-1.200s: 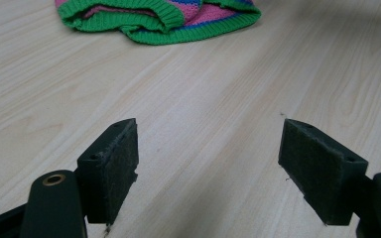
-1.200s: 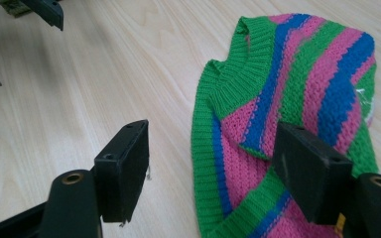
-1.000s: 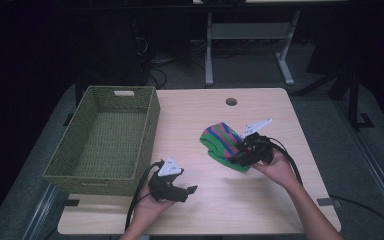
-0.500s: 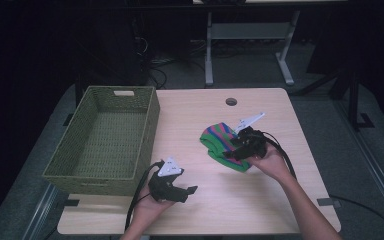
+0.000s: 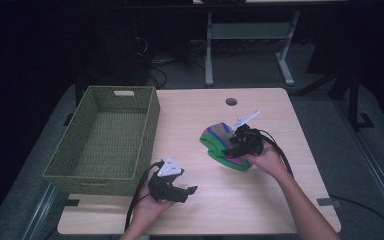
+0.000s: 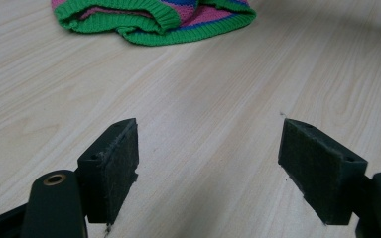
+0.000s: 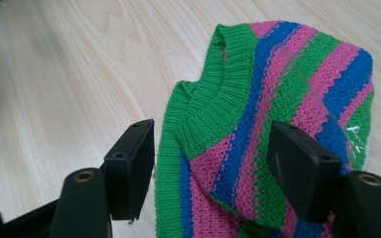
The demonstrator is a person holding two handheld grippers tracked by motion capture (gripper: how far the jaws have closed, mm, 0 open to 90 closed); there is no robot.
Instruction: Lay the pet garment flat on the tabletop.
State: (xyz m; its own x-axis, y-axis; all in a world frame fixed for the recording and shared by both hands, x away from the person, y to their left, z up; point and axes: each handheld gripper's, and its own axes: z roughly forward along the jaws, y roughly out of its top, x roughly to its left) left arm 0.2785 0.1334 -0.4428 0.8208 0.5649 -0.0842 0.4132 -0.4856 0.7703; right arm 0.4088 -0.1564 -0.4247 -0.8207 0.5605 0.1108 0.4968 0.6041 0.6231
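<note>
A knitted garment striped in green, pink and blue point(image 5: 219, 142) lies bunched on the wooden table, right of centre. My right gripper point(image 5: 231, 149) hovers over its right side, open; in the right gripper view the jaws stand apart on either side of the green ribbed collar point(image 7: 213, 106). My left gripper point(image 5: 187, 191) rests low near the table's front edge, open, with bare wood between its pads point(image 6: 110, 168). The left gripper view shows the garment's green hem point(image 6: 154, 17) farther off at the top.
A green woven basket point(image 5: 107, 140) stands empty on the table's left side, close to my left hand. A round cable hole point(image 5: 231, 101) sits near the far edge. Table legs and cables lie on the dark floor beyond.
My right gripper has slid left and slightly down over the striped garment. The left gripper has stayed in place.
</note>
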